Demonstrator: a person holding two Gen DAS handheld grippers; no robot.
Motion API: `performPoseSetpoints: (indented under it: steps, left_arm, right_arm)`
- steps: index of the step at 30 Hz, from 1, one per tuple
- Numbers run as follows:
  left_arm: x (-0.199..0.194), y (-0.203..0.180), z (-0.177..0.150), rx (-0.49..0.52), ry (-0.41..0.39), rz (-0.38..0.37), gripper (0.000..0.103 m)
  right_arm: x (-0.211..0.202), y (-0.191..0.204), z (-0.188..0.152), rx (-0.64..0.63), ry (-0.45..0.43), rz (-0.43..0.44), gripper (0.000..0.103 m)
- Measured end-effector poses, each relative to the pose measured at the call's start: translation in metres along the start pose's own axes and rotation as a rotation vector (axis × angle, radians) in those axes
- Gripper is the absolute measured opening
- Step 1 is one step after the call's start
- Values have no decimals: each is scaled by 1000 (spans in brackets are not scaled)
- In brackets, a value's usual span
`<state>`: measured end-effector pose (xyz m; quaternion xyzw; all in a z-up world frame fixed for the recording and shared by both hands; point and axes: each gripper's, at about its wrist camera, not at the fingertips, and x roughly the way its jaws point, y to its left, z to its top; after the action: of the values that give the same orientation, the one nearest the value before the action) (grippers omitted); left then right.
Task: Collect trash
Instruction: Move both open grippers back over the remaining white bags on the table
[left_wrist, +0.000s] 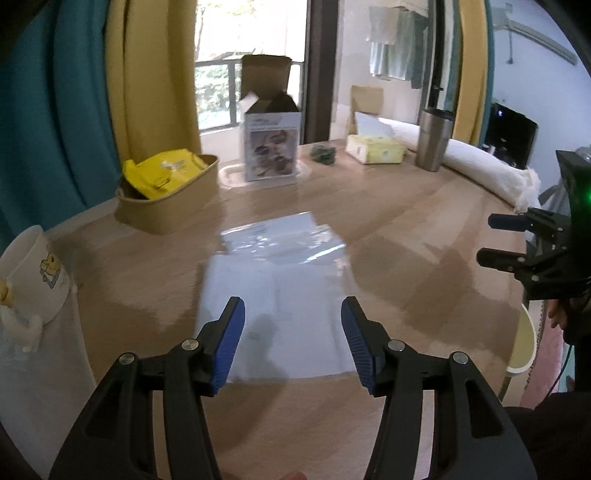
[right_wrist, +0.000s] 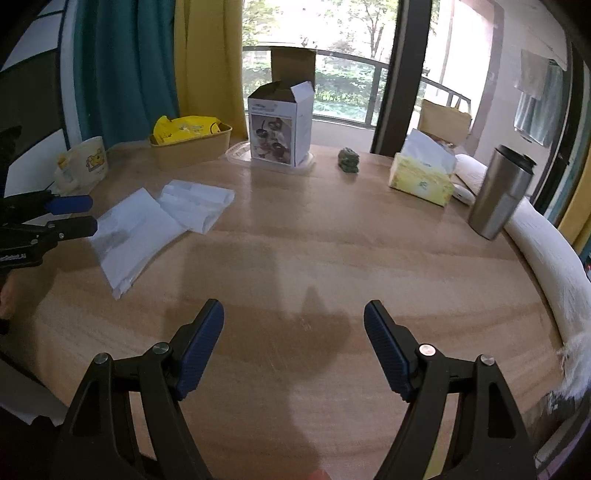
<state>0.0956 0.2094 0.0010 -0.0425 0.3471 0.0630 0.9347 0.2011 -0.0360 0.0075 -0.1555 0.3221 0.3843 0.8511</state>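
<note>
with both the left gripper (left_wrist: 292, 345) and right gripper (right_wrist: 293, 349) spread and empty, the left should pinch the white bags (left_wrist: 280, 291) by an edge.

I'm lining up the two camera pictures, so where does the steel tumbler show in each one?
Left wrist view: steel tumbler stands upper right, right of the yellow tissue box.
Right wrist view: steel tumbler stands at the right edge, again right of the yellow tissue box.
Shared landmark: the open white carton.

From my left camera the white plastic bags (left_wrist: 280, 280) smear into blur; the duck mug (left_wrist: 33, 280) is cut off at the edge.
</note>
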Motion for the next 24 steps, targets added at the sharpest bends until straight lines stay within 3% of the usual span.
performPoseSetpoints:
  steps: [8, 17, 24]
  left_arm:
    - [25, 27, 3, -11, 66, 50, 65]
    - [61, 24, -3, 54, 186, 84, 65]
    - [62, 16, -5, 89, 192, 97, 64]
  right_arm:
    - [25, 19, 21, -35, 20, 43, 78]
    - [46, 25, 41, -45, 34, 66, 78]
    - [63, 27, 53, -57, 51, 80, 78]
